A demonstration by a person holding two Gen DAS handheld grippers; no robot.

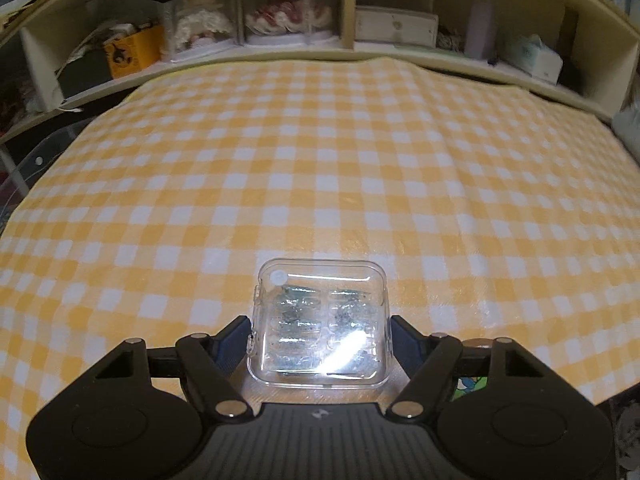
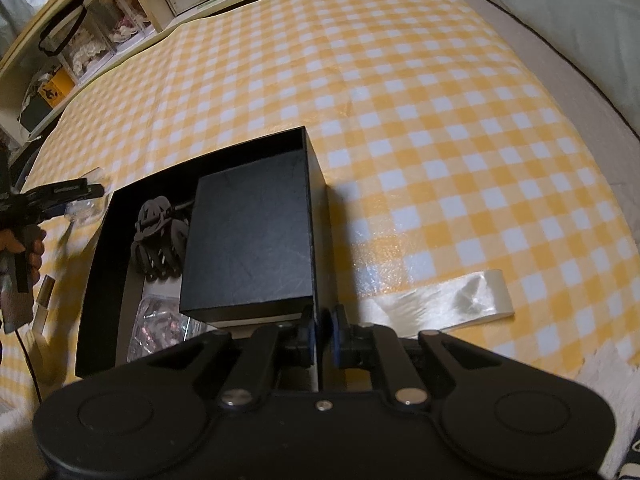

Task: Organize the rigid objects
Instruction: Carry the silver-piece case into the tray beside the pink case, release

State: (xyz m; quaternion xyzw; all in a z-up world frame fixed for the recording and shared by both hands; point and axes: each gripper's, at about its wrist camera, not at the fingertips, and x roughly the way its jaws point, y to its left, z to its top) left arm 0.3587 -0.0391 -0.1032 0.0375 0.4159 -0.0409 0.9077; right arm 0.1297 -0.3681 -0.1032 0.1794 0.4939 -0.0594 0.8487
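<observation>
Clamping the open black cardboard box's (image 2: 200, 240) near wall, the right hand-held gripper (image 2: 322, 330) steadies it; the left hand-held gripper (image 1: 320, 336) pinches a clear square plastic case (image 1: 320, 320) above the table (image 1: 320, 160), whose slick sides may slip.

Probably a home bedroom: cased dolls (image 1: 280, 8) on headboard shelves (image 1: 256, 54), with a gingham cloth (image 1: 320, 152) spread below.
</observation>
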